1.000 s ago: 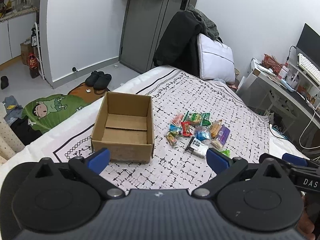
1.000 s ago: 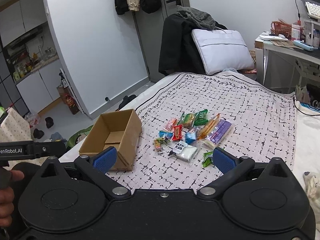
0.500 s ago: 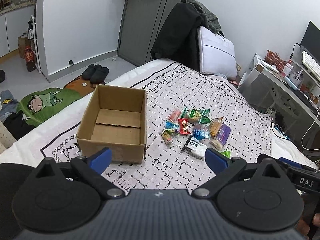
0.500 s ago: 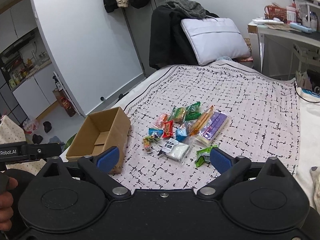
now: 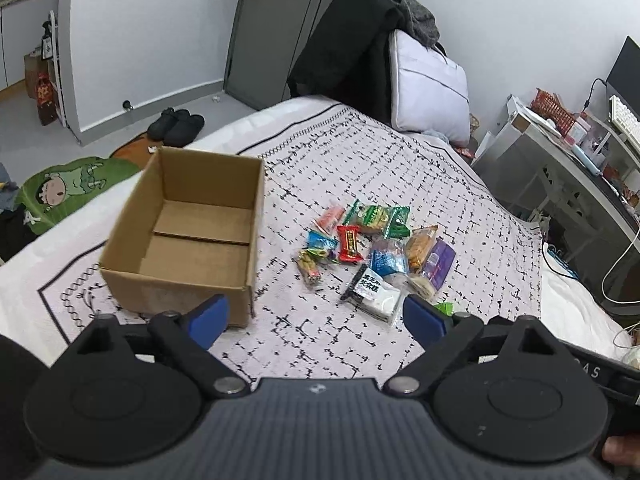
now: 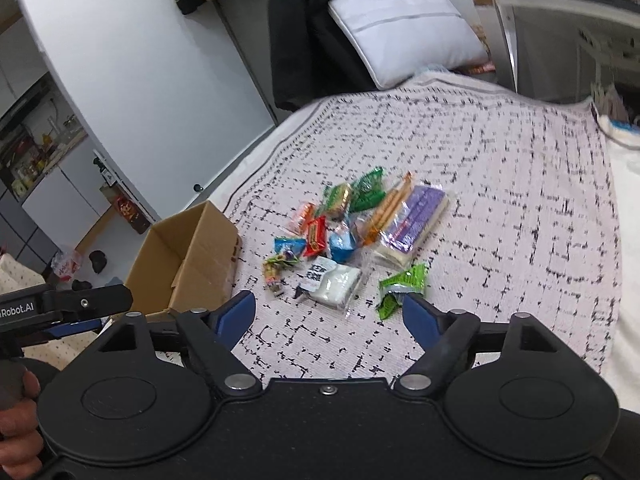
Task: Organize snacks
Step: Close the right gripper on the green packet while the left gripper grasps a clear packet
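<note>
Snacks point(image 5: 372, 248) heaped beyond both grippers; left gripper point(image 5: 316, 318), right gripper point(image 6: 329, 312) jaws apart, closing, nothing between.

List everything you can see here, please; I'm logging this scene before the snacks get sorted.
cardboard box: one, brown, empty, left on the bedspread
snack packets: about a dozen, mixed colours, piled right of the box
green packet: one, nearest the right gripper
bedspread: one, white with black dashes
pillow: one, white, at the bed's far end
dark coat: one, beside the pillow
slippers: one pair, black, on the floor
desk: one, white, cluttered, right
left gripper: blue pads, closing, nothing between
right gripper: blue pads, closing, nothing between
</note>
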A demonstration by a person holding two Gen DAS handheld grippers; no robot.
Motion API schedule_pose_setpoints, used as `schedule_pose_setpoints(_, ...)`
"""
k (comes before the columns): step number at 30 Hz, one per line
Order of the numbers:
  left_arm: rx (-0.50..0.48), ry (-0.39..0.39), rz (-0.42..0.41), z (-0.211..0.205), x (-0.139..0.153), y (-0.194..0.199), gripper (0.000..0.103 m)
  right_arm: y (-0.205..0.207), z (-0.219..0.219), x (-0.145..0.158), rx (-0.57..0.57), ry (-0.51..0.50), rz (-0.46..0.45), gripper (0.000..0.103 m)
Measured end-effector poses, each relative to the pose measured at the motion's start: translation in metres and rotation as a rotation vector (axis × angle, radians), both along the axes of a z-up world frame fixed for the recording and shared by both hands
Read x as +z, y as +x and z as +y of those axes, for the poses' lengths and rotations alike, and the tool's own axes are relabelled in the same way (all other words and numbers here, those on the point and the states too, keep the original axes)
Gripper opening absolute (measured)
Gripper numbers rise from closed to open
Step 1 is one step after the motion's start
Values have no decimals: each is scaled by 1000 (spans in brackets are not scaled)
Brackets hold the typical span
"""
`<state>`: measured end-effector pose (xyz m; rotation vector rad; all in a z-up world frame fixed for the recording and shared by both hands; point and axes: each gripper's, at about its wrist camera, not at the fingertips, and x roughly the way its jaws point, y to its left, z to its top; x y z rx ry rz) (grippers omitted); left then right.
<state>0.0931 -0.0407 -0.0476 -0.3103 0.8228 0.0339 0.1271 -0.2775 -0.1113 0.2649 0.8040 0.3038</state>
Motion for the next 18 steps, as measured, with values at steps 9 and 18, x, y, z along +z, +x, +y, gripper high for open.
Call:
schedule_pose_setpoints(9, -8, -19, 38, -18, -22, 30, 88, 30, -11, -32, -53, 77, 103, 65)
schedule_pose_setpoints(18, -23, -25, 95, -39, -48, 64, 86, 59, -16, -57, -117, 83, 148, 65)
